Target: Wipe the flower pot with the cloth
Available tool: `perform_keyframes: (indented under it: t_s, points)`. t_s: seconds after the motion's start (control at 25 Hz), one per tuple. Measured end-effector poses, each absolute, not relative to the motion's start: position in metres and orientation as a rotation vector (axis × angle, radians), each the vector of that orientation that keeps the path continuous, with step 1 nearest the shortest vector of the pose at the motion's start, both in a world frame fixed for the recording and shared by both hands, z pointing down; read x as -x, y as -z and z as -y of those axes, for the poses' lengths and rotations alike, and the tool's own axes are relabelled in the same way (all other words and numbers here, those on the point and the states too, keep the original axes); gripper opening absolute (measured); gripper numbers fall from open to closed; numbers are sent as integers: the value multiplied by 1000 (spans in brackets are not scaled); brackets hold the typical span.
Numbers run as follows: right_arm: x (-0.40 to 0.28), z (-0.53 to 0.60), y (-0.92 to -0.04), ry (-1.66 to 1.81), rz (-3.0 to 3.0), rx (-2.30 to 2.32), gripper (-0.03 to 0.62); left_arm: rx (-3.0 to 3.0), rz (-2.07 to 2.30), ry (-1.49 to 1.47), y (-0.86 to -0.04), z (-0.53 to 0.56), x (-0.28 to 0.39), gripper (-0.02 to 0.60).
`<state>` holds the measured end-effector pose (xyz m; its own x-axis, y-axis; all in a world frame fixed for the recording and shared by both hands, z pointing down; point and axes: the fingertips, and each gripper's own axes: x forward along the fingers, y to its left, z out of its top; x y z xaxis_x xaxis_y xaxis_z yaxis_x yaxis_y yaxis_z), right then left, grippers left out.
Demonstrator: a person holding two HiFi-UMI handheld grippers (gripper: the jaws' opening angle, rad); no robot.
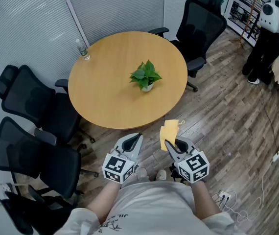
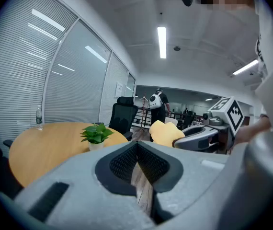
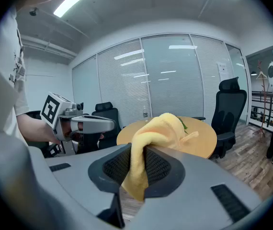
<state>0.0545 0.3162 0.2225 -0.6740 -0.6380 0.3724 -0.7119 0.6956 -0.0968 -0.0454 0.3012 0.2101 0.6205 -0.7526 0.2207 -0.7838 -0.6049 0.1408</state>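
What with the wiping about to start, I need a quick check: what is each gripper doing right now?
Left gripper: jaws shut, holding nothing.
Right gripper: jaws shut on the yellow cloth.

Shirt print [image 1: 122,215]: you can make out "JIL" at most; the rest is cut off.
Cube on left gripper [image 1: 137,137]: square black-and-white code pattern only, no letters or digits.
Cube on right gripper [image 1: 171,143]: a pattern of the same kind, no letters or digits.
Bottle label [image 1: 82,49]: too small for you to read.
Wall notice [image 3: 221,71]: illegible.
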Motion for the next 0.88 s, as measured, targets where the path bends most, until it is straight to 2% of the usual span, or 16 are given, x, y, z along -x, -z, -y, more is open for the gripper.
perform_keyframes:
  t_s: [0.88]
  points:
    - [-22, -311, -225, -356, 2556, -1167, 66, -2682, 1203, -218, -216, -305, 89, 11]
